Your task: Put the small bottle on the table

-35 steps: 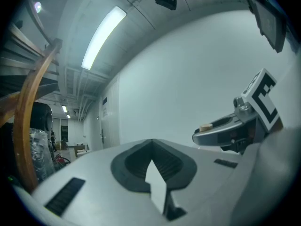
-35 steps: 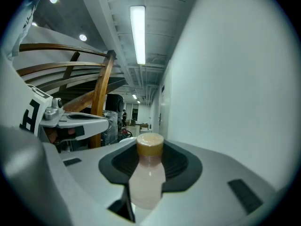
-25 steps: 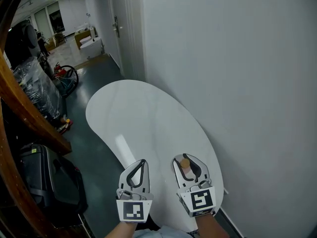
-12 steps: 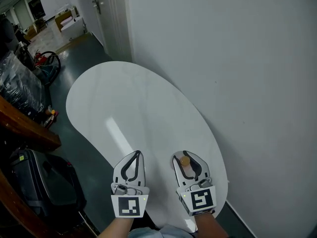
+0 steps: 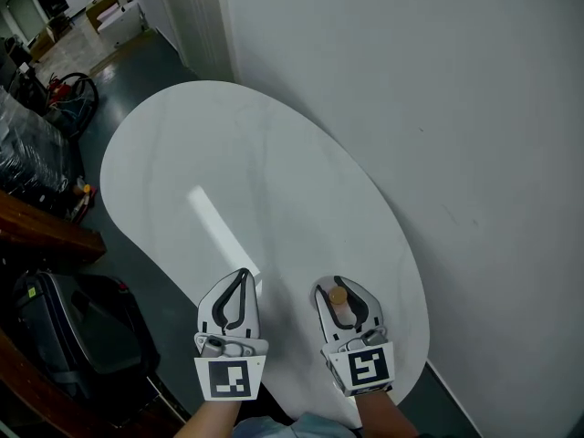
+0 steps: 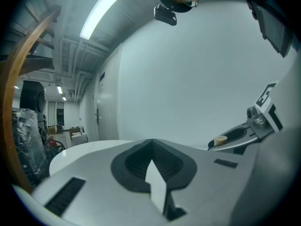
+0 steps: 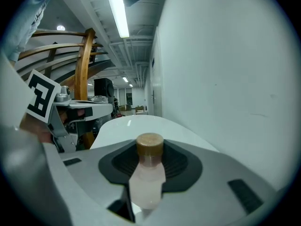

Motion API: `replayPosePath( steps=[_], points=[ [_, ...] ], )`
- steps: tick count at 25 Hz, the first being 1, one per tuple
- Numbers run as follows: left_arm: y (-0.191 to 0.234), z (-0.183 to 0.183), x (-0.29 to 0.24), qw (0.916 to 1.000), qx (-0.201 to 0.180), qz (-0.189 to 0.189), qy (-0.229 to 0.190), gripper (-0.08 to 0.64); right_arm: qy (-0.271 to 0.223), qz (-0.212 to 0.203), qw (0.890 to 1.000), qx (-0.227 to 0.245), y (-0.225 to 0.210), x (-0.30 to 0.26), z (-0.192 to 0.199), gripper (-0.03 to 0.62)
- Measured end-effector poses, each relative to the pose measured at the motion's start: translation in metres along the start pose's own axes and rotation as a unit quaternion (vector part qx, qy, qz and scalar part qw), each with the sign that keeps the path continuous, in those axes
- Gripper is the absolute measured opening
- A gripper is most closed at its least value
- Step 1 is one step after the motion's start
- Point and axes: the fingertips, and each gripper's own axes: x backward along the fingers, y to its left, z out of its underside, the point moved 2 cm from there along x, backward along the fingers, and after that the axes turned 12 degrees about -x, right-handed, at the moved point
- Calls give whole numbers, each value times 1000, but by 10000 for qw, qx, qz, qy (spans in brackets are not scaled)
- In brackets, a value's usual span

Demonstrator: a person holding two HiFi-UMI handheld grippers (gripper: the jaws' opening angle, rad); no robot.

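The small bottle (image 7: 147, 175) is pale pink with a tan cap (image 5: 338, 296). It stands upright between the jaws of my right gripper (image 5: 343, 298), which is shut on it above the near end of the white oval table (image 5: 255, 181). In the left gripper view the same bottle (image 6: 220, 139) shows at the right, its cap poking out of the right gripper's jaws. My left gripper (image 5: 231, 292) hovers beside it over the table's near left edge, jaws closed together with nothing between them (image 6: 151, 160).
A white wall (image 5: 438, 108) runs along the table's right side. Left of the table, on the dark floor, are a black case (image 5: 64, 322), a wooden rail (image 5: 41, 231) and wrapped goods (image 5: 27, 144). A doorway (image 5: 196, 16) lies beyond the far end.
The head view has swung forward, so the table fills more of the frame. Both grippers sit slightly lower left; the bottle stays gripped in the right one.
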Motion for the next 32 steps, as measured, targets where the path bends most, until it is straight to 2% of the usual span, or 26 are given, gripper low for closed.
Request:
replayPosePath(
  steps=[3,6,14,18,22,26,32],
  points=[
    [-1,5,-3,10000,-30,53,79,0,397,87,9989,-237,0,1,18,124],
    [-2,10,-5,9998,-8,76,161,0,224,36,9996,-191,1,-3,21,124],
    [-5,21,-5,9992,25,132,374,0,249,125,9994,-204,-4,-8,30,124],
    [-4,25,-5,9988,42,118,469,0,-31,21,9999,-158,-4,-10,33,124],
    [-4,27,-3,9986,22,139,513,0,140,102,9996,-214,-3,-9,39,124],
    [-4,27,-4,9985,-13,143,528,0,-225,-29,9996,-174,-1,-13,33,126],
    [-3,24,-1,9985,-16,152,527,0,-327,12,9995,46,4,-15,31,126]
  ],
)
